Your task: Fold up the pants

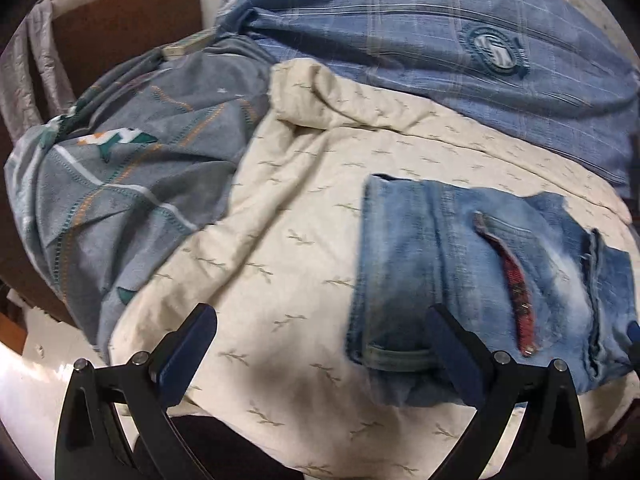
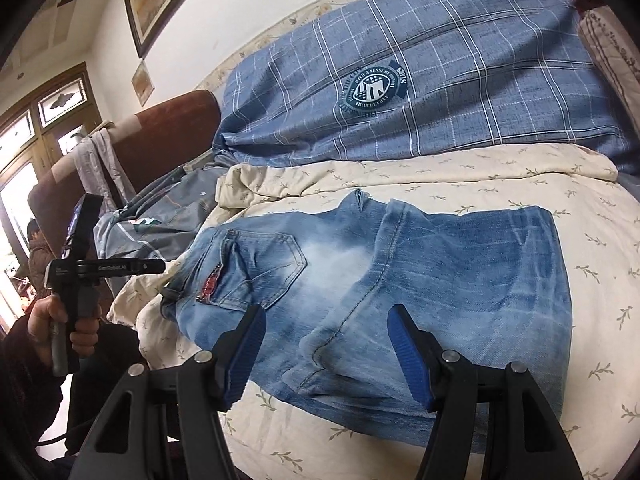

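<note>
both claws hang open and empty at the bed's near edge, the right claw over the folded jeans, the left claw beside them. the jeans lie on the cream quilt; a blue plaid pillow sits at the far edge.

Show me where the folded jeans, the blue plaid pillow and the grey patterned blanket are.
folded jeans [image 2: 460, 280]: right wrist view, on the faded denim.
blue plaid pillow [image 2: 480, 92]: right wrist view, plaid fabric right of the round emblem.
grey patterned blanket [image 1: 132, 184]: left wrist view, on its crumpled middle.
</note>
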`<state>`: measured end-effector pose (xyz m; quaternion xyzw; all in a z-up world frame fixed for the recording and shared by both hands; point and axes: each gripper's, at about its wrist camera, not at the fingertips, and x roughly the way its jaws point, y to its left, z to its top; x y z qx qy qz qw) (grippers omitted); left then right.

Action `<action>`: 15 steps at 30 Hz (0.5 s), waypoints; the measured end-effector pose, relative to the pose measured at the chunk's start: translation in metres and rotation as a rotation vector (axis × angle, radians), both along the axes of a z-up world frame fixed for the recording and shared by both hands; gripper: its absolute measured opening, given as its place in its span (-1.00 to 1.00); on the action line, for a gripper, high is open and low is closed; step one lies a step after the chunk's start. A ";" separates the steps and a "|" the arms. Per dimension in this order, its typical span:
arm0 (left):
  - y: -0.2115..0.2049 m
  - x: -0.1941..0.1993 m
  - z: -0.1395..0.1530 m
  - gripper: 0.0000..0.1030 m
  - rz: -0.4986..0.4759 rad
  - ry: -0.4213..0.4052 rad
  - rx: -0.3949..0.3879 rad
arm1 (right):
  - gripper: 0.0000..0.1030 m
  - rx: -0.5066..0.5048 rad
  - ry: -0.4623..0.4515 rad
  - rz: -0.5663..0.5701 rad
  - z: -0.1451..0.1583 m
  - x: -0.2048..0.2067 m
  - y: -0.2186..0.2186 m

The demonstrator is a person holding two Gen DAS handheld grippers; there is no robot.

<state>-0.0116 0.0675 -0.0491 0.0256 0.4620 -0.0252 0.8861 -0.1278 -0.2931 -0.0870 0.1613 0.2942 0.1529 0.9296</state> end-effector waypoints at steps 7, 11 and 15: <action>-0.007 -0.003 -0.013 0.90 -0.065 0.087 -0.219 | 0.30 -0.005 -0.002 0.000 0.001 -0.001 0.000; -0.016 -0.005 -0.018 0.71 -0.076 0.099 -0.233 | 0.30 -0.008 0.000 -0.002 0.001 -0.001 0.000; -0.022 -0.008 -0.011 0.61 -0.100 0.051 -0.212 | 0.30 -0.012 0.007 -0.001 -0.001 0.000 0.000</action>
